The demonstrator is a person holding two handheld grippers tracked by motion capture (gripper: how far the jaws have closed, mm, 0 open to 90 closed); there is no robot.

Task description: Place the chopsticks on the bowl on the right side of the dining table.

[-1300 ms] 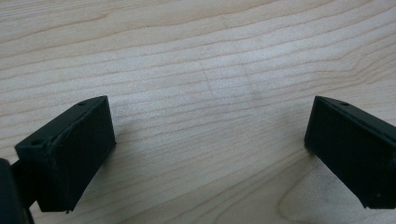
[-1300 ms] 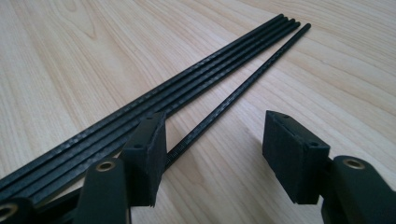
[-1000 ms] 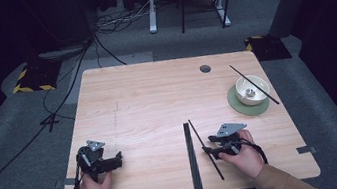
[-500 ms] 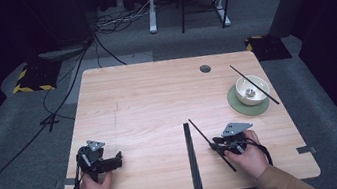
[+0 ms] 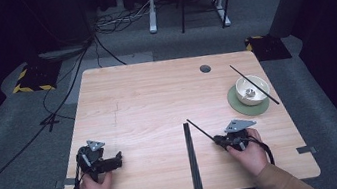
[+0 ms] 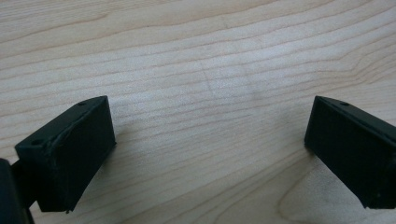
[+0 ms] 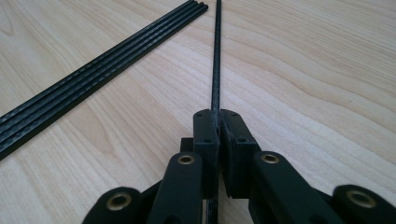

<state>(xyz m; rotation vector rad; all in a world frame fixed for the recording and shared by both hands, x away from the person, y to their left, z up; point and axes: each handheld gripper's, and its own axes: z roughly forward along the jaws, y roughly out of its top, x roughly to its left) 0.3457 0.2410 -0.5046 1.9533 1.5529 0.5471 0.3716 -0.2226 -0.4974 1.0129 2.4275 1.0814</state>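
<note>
Since a second ago, right gripper (image 5: 220, 141) has shifted rightward with its chopstick (image 5: 199, 130), jaws pinched on one end, tip angling up-left off the bundle of chopsticks (image 5: 192, 156) just beside it. Left gripper (image 5: 115, 160) rests near the table (image 5: 146, 93) edge, jaws wide apart, empty. Far right: bowl (image 5: 250, 91) on green coaster, another chopstick across its rim. Judgement: keep grip firm, swing slowly toward bowl.
</note>
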